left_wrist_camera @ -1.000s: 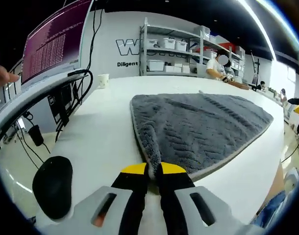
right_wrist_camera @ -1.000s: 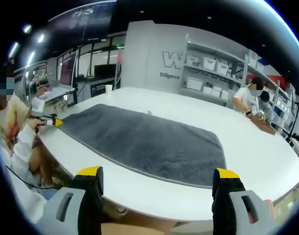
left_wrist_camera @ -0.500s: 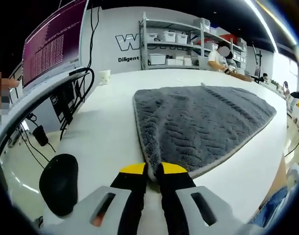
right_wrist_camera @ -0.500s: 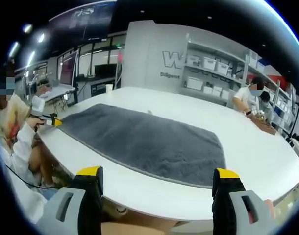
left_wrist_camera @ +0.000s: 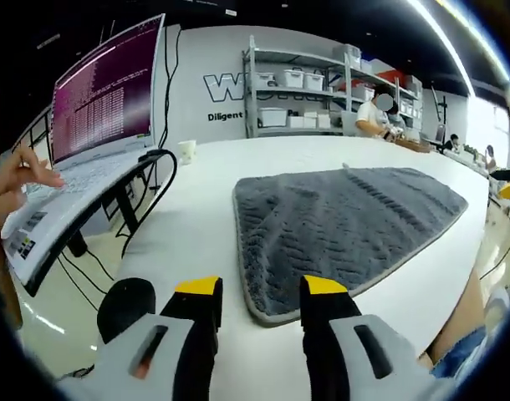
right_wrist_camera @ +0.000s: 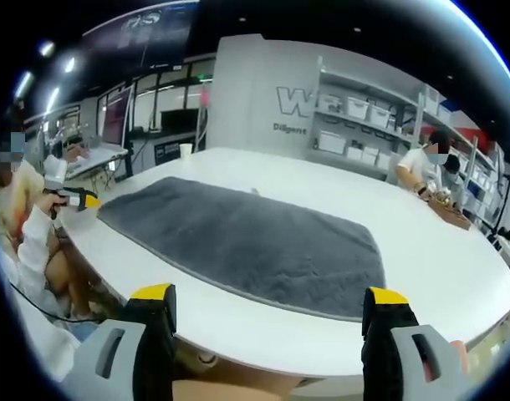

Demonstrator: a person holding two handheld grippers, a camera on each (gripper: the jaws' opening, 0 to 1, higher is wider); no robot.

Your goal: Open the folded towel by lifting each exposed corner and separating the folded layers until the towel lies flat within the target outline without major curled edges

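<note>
White surface [left_wrist_camera: 196,225] carries the grey towel [left_wrist_camera: 339,225], spread out flat. Half a second ago the left hand-held gripper [left_wrist_camera: 259,294] pinched the near corner; now its jaws stand apart, holding nothing, just off the edge. Right hand-held gripper [right_wrist_camera: 267,305] hangs wide open. Unfolding looks finished.
</note>
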